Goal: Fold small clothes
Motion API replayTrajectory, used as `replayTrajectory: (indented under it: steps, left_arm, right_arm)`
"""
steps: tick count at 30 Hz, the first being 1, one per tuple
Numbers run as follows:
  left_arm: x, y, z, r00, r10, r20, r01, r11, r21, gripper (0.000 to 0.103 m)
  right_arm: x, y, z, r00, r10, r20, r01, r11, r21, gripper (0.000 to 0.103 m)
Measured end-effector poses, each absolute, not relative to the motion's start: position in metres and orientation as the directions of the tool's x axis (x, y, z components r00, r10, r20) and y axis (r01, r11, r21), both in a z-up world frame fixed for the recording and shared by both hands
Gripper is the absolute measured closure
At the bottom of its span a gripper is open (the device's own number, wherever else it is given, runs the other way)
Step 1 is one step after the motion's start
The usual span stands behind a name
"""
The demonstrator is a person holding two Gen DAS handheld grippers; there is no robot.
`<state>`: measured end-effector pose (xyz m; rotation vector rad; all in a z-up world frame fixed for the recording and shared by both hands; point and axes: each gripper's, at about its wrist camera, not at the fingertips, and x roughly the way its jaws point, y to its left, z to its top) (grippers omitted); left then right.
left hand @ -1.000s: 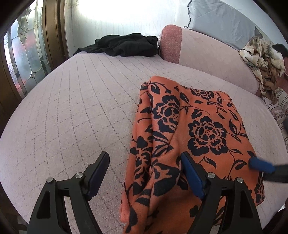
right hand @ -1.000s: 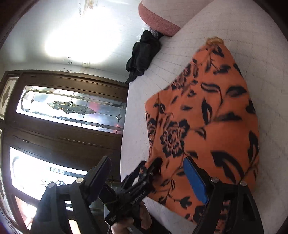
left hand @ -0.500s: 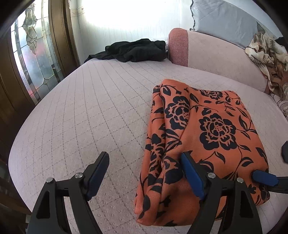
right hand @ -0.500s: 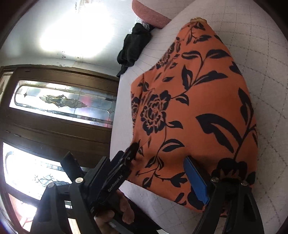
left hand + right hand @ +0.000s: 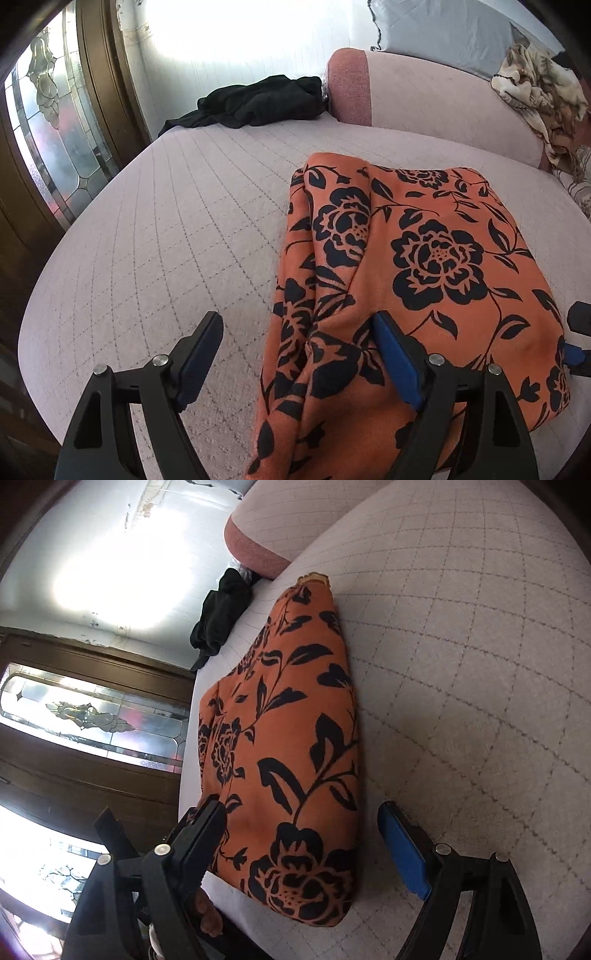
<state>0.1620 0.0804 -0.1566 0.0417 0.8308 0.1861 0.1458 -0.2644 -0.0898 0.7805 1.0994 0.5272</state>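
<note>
The orange black-flowered cloth garment [image 5: 424,280] now lies folded on the pale quilted bed [image 5: 166,240], at two o'clock from the left gripper [image 5: 299,362]. Both grippers' jaws gape empty; right gripper [image 5: 303,849] has dropped to its near edge, ready for another fold.

From the left wrist we look forward and downward between the left tongs [image 5: 295,354], low and close over the quilted bed [image 5: 155,236], facing its far end where the pink headboard [image 5: 406,92] and the wood-framed glass door [image 5: 48,140] stand. From the right wrist we look along the right tongs [image 5: 301,843], rolled sideways so the door [image 5: 92,709] lies along the left edge, and very near the bed surface [image 5: 461,664]. Both views share the orange floral cloth [image 5: 424,266] [image 5: 288,738] close in front, the black garment [image 5: 258,99] [image 5: 218,613] far behind it, the headboard [image 5: 255,550] and the door. Each view catches part of the other tongs at its edge.
</note>
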Motion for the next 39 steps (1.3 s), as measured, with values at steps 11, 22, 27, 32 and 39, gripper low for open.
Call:
replayTrajectory:
  steps: [11, 22, 27, 32, 39]
  left_arm:
    - [0.161, 0.084, -0.159, 0.65, 0.145, -0.746, -0.162, 0.986, 0.05, 0.018]
    - [0.167, 0.087, -0.162, 0.645, 0.121, -0.755, -0.163, 0.986, 0.019, 0.018]
    - [0.165, 0.091, -0.162, 0.642, 0.11, -0.759, -0.168, 0.986, 0.001, 0.018]
    - [0.168, 0.09, -0.163, 0.635, 0.097, -0.767, -0.17, 0.985, -0.015, 0.016]
    - [0.168, 0.096, -0.164, 0.629, 0.075, -0.774, -0.176, 0.983, -0.047, 0.016]
  right_arm:
    - [0.139, -0.208, -0.055, 0.41, 0.506, -0.759, -0.156, 0.859, 0.488, 0.068]
    - [0.179, -0.253, -0.069, 0.424, 0.646, -0.635, -0.002, 0.702, 0.712, 0.036]
    - [0.198, -0.224, -0.061, 0.382, 0.591, -0.71, -0.101, 0.791, 0.604, 0.069]
    - [0.191, -0.207, -0.06, 0.398, 0.433, -0.809, -0.151, 0.901, 0.408, 0.065]
    - [0.22, -0.26, -0.062, 0.479, 0.609, -0.632, 0.007, 0.718, 0.697, 0.038]
